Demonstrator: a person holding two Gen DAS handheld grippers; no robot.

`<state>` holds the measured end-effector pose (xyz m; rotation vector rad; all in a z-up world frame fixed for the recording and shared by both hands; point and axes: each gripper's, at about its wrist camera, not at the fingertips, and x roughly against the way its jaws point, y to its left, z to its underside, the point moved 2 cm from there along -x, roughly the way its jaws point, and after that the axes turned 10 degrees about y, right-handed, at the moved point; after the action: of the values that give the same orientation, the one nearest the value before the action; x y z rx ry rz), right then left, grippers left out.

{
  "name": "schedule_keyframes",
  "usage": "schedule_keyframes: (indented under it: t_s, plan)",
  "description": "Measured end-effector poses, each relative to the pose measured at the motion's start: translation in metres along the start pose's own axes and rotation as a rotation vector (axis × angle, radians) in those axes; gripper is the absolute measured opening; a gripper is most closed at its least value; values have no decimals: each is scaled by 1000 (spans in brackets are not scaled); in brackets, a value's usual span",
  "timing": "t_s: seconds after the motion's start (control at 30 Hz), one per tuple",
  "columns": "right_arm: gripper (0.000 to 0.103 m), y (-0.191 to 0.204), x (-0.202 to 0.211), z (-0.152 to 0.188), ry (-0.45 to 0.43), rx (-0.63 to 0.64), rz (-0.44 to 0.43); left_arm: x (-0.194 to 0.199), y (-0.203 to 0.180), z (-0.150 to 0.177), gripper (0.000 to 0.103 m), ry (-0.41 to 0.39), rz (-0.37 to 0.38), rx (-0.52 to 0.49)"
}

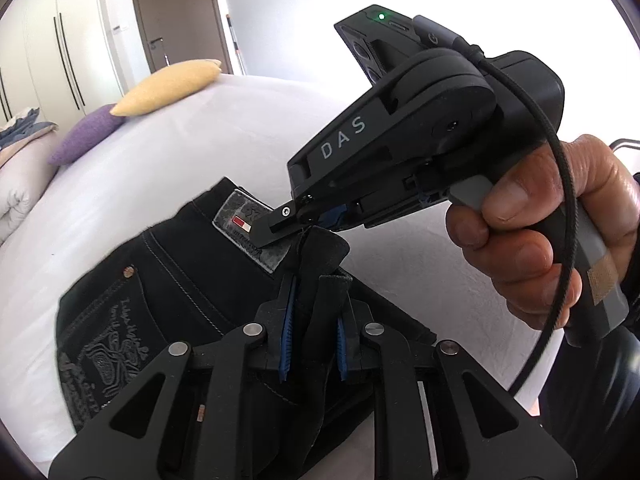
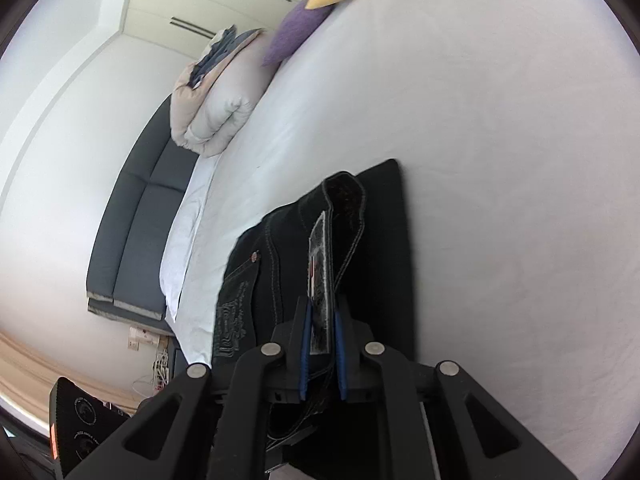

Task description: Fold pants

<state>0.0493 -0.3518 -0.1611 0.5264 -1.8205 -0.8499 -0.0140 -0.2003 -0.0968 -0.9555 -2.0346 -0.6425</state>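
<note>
The black pants [image 1: 168,280] lie on the white bed [image 1: 400,272], waistband lifted. The left gripper [image 1: 312,344] is clamped on dark fabric at six o'clock; the right gripper [image 2: 321,350] pinches the waistband patch [image 2: 320,280], whose print is probably unreadable. Its body reads "DAS".

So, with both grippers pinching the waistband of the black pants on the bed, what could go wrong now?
1. The left gripper holds only a narrow bunch of the black pants, so the fabric may slip out.
2. The right gripper clamps over the grey label patch at the waistband; pulling hard could strain it.
3. The two grippers sit very close together, so they might bump while moving over the white bed sheet.
</note>
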Motion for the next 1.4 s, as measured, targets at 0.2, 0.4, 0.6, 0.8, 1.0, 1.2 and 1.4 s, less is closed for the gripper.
schedule_keyframes:
  t_s: [0.2, 0.4, 0.6, 0.8, 1.0, 1.2, 1.4]
  plan:
    - [13, -23, -6, 8, -26, -37, -12, -19, 11, -1, 20, 26, 59, 38]
    - [13, -21, -7, 16, -68, -36, 16, -7, 55, 6, 23, 47, 208, 157]
    - [18, -1, -9, 22, -99, 41, 180, 20, 114, 11, 26, -7, 210, 288]
    - [51, 25, -8, 28, -119, 112, 398, -13, 170, 24, 26, 100, 88, 392]
    - [67, 50, -11, 39, -120, 201, 637, -44, 163, 40, 26, 118, 36, 365]
    - [67, 55, -26, 46, -87, 249, 738, -48, 169, 47, 26, 100, 83, 401]
    - [68, 60, -31, 54, -90, 287, 807, -36, 171, 57, 26, 105, 72, 393]
